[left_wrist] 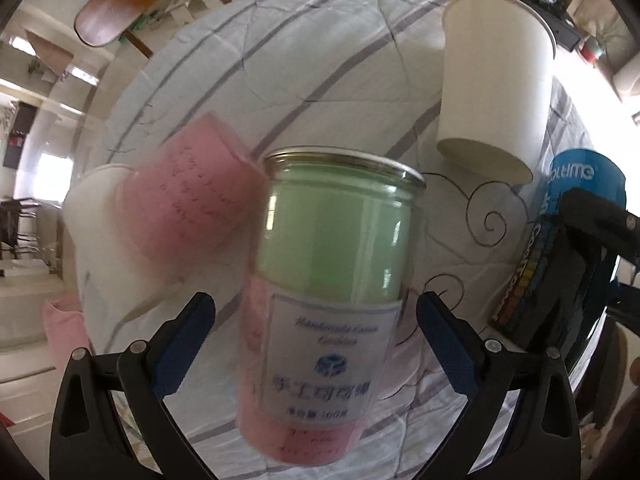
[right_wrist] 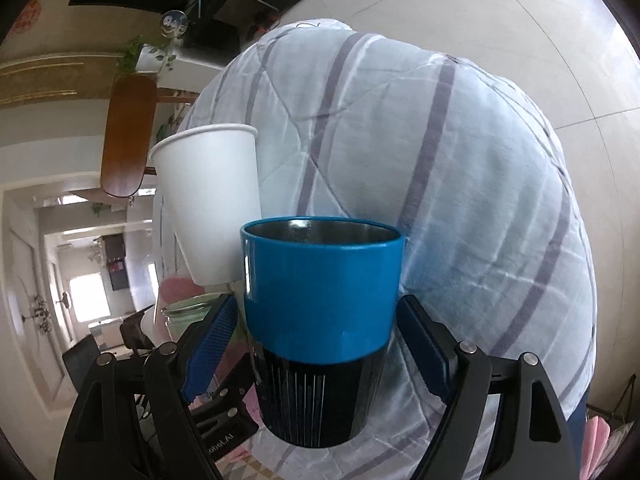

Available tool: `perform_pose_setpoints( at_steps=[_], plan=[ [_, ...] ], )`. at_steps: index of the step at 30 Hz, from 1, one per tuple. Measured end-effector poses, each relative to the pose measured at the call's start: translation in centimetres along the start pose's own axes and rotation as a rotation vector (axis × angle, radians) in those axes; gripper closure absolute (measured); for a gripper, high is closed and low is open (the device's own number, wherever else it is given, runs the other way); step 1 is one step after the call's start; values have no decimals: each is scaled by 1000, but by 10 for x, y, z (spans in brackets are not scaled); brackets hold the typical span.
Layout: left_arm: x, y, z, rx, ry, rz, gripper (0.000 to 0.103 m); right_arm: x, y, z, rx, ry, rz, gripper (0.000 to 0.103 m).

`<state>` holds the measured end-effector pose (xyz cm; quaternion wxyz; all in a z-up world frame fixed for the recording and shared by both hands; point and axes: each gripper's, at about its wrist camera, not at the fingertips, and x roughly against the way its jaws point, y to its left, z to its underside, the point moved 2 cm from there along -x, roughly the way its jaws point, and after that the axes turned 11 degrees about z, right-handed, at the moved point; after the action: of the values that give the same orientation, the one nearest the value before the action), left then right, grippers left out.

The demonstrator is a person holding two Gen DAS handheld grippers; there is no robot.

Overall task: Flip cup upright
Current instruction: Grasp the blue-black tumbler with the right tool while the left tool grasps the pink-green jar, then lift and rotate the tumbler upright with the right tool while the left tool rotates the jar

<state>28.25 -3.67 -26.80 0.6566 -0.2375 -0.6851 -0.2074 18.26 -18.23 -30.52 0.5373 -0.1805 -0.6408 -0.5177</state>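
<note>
Striped quilt covers the surface; left claw and right claw both gape.

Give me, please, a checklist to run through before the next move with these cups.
1. Left tongs open, one pad on each side of the clear jar: ok, a gap shows on both sides.
2. Right tongs firmly gripping the blue cup: cannot tell, the pads sit close to its sides.
3. Blue cup's mouth facing up in the right wrist view: ok.
4. White paper cup clear of the blue cup: not ok, it stands right beside it.
5. Pink cup clear of the jar: cannot tell, the two overlap and are blurred.
</note>
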Motion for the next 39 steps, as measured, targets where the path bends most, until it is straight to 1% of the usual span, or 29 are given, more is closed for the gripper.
perform_pose_setpoints(
  at_steps=[1, 2, 4, 8, 12, 14, 15, 16, 18, 19, 21, 23, 26, 28, 31, 34, 36, 38, 39],
  plan=[
    [-2, -1, 0, 4, 0, 5, 13, -1, 0, -1, 10, 1, -3, 25],
    [-3, 0, -1, 8, 1, 5, 24, -1, 0, -1, 20, 2, -3, 31],
    [-4, -1, -1, 19, -19, 15, 28, 1, -3, -4, 41, 5, -20, 34],
    [10, 5, 7, 57, -106, 66, 28, 7, -9, -3, 92, 6, -48, 34],
    [34, 8, 28, 84, -256, 67, 28, 15, -3, 4, 194, -29, -55, 34],
    [44, 8, 39, 110, -321, 69, 29, 19, 4, 7, 269, -50, -52, 34],
    [49, 8, 47, 132, -359, 65, 29, 21, 9, 10, 316, -65, -47, 34],
    [53, 12, 51, 147, -381, 61, 29, 23, 11, 12, 348, -76, -46, 34],
    [61, 9, 68, 184, -443, 43, 29, 27, 19, 19, 445, -99, -38, 34],
    [63, 17, 73, 196, -464, 36, 29, 28, 21, 21, 470, -107, -38, 34],
    [67, 19, 89, 223, -509, 13, 29, 32, 26, 28, 550, -125, -43, 34],
    [69, 24, 100, 252, -548, -14, 30, 34, 33, 38, 659, -162, -32, 34],
    [62, 26, 110, 302, -590, -31, 30, 38, 44, 58, 822, -227, -12, 34],
    [58, 29, 118, 344, -607, -32, 30, 43, 51, 74, 947, -318, 15, 34],
    [53, 29, 129, 381, -635, -35, 30, 47, 55, 87, 1072, -431, 37, 34],
    [51, 27, 133, 392, -655, -48, 30, 44, 53, 104, 1189, -512, 49, 34],
    [50, 26, 135, 402, -657, -53, 29, 42, 50, 112, 1252, -543, 55, 34],
    [51, 26, 138, 408, -655, -45, 22, 44, 47, 123, 1298, -568, 47, 34],
    [52, 25, 141, 414, -659, -57, 20, 44, 44, 127, 1317, -569, 45, 34]
  ],
)
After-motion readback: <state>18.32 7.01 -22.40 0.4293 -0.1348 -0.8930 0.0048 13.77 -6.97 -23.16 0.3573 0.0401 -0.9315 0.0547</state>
